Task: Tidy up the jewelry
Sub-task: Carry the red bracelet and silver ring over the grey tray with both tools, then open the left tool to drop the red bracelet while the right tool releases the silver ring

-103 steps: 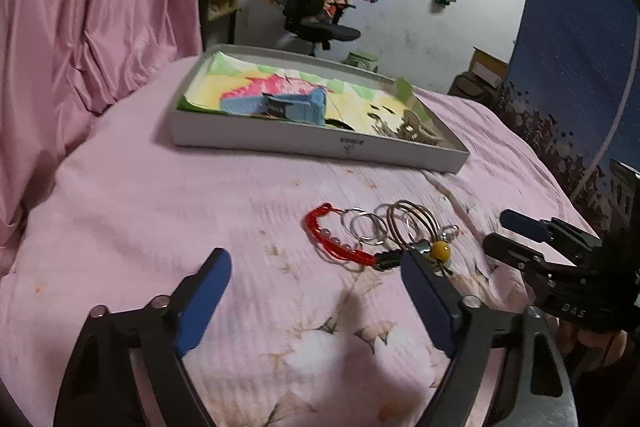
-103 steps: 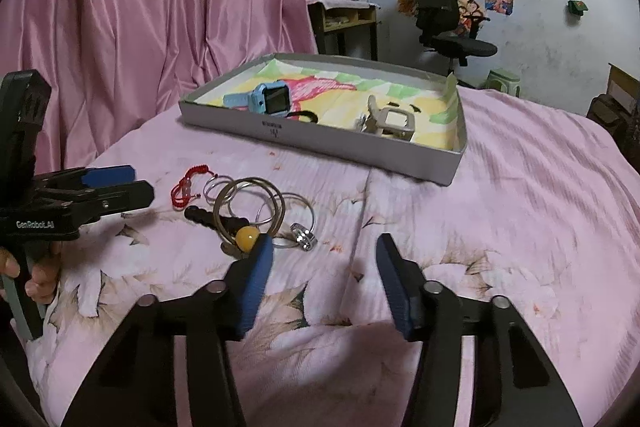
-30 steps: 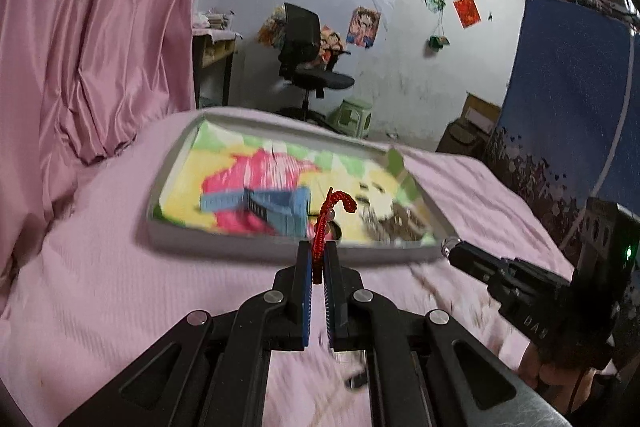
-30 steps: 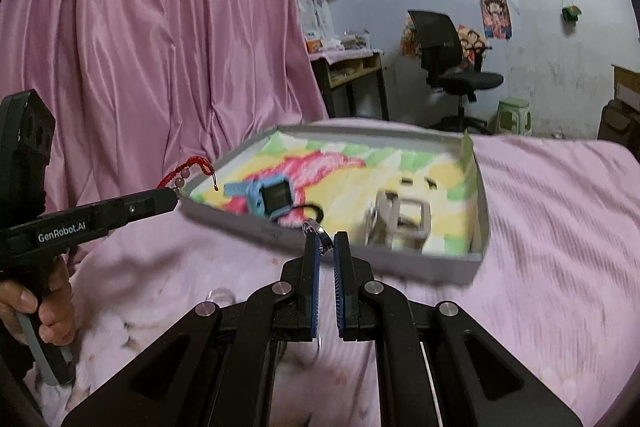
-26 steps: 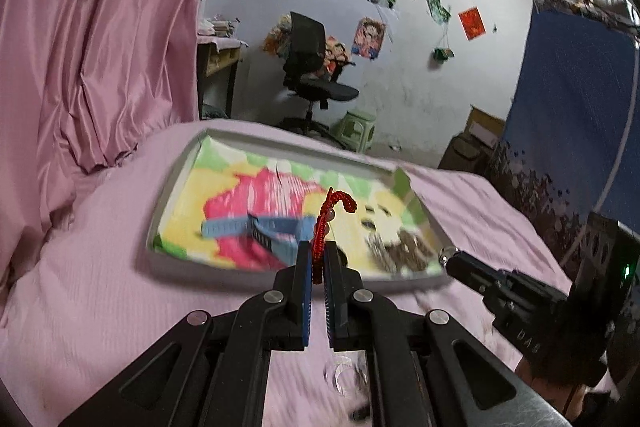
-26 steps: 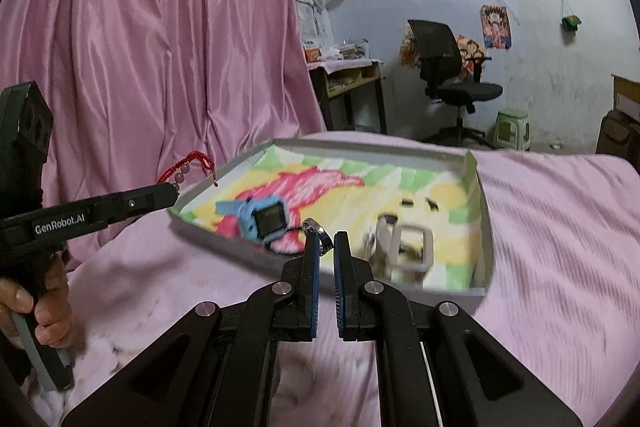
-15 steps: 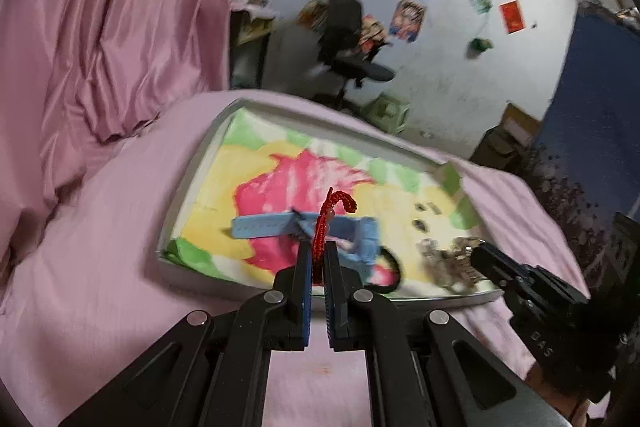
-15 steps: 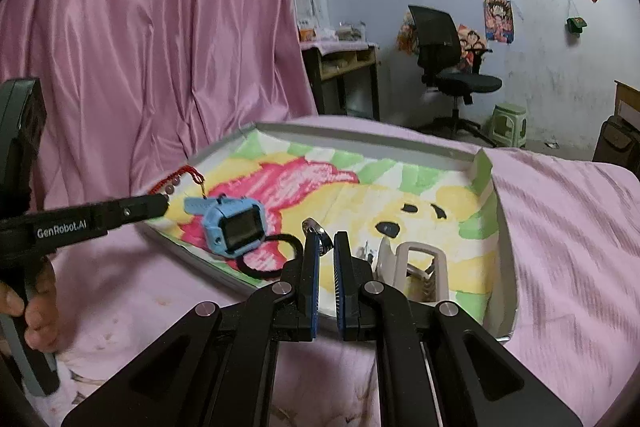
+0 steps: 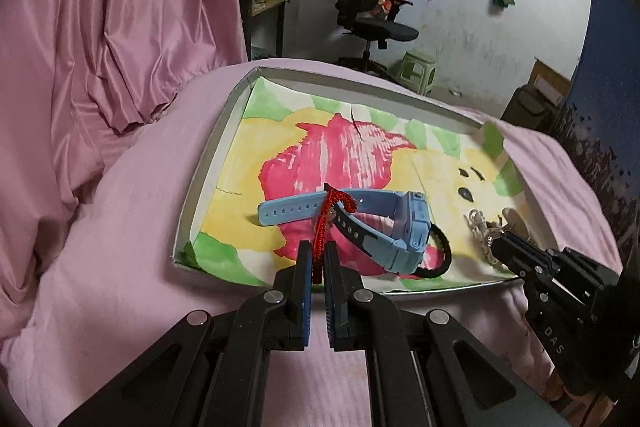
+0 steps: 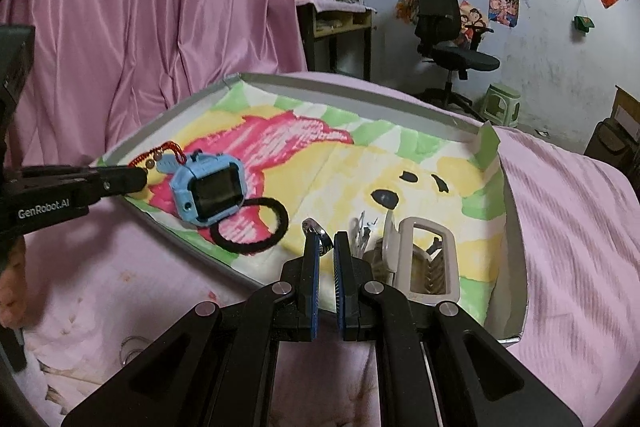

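The left gripper point(image 9: 318, 257) was clamped on one red cord bracelet point(image 9: 325, 223), its two blue pads point(image 9: 305, 267) pressed against the cord, which stood up from the tips and curled over at 12 o'clock above the near edge of the tray point(image 9: 208, 163). The right gripper point(image 10: 327, 247) was pinched on one small silver ring point(image 10: 314, 227), which poked out at 11 o'clock from its nearly closed tips. Both grippers hung over the near rim of the single shallow grey tray, which sat on a pink bedspread point(image 10: 580, 207) and was lined with one painted sheet of pink, yellow and green. Inside the tray lay one light blue smartwatch point(image 10: 210, 191), just beyond the bracelet in the left wrist view and at 10 o'clock from the right gripper's tips. One black hair tie point(image 10: 250, 225) lay against the watch on its near side. At 3 o'clock from the right gripper's tips sat one beige hair claw clip point(image 10: 426, 255), with a small pale metal piece point(image 10: 362, 227) just beside it, too small to identify. Beyond the bed stood one black office chair point(image 10: 448, 35) and one green stool point(image 10: 502, 103), with a pink curtain point(image 10: 140, 7) hanging at 10 o'clock.
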A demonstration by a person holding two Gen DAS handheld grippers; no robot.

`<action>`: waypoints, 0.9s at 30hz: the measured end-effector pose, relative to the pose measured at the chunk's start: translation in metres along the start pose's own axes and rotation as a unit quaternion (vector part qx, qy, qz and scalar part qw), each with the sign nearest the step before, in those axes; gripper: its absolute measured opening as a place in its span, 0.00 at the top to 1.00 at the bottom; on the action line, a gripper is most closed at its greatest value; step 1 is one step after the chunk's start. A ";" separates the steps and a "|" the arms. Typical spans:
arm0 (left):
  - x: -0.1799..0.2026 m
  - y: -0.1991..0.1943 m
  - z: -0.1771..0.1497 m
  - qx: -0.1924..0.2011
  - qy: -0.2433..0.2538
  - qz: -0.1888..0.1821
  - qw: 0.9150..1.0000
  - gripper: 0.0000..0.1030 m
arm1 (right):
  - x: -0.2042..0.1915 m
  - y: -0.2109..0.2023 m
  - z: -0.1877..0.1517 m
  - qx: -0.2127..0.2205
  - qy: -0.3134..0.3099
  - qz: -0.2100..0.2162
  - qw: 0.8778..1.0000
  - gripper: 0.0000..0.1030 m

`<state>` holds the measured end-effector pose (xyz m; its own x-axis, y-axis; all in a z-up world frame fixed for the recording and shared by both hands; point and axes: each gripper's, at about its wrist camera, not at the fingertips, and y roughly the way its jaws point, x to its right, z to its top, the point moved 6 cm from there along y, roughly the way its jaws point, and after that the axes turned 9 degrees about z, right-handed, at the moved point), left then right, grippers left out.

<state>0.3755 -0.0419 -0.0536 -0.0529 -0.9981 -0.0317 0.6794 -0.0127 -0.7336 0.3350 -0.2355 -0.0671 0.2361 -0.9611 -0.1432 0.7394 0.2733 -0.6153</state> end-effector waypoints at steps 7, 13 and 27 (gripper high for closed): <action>0.001 0.000 0.000 -0.001 0.002 0.001 1.000 0.94 | 0.002 0.000 -0.002 -0.007 0.001 -0.001 1.000 0.94; 0.001 0.001 -0.001 0.000 0.003 -0.005 1.000 0.93 | 0.002 0.000 -0.001 -0.006 0.002 0.000 1.000 0.93; 0.000 -0.015 -0.002 0.035 -0.013 -0.023 0.999 0.52 | 0.006 -0.023 0.003 0.042 0.020 0.001 0.999 0.71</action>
<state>0.3635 -0.0414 -0.0439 -0.0678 -0.9975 0.0191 0.7257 -0.0624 -0.6852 0.3217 -0.2471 -0.0517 0.2138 -0.9610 -0.1755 0.7902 0.2758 -0.5474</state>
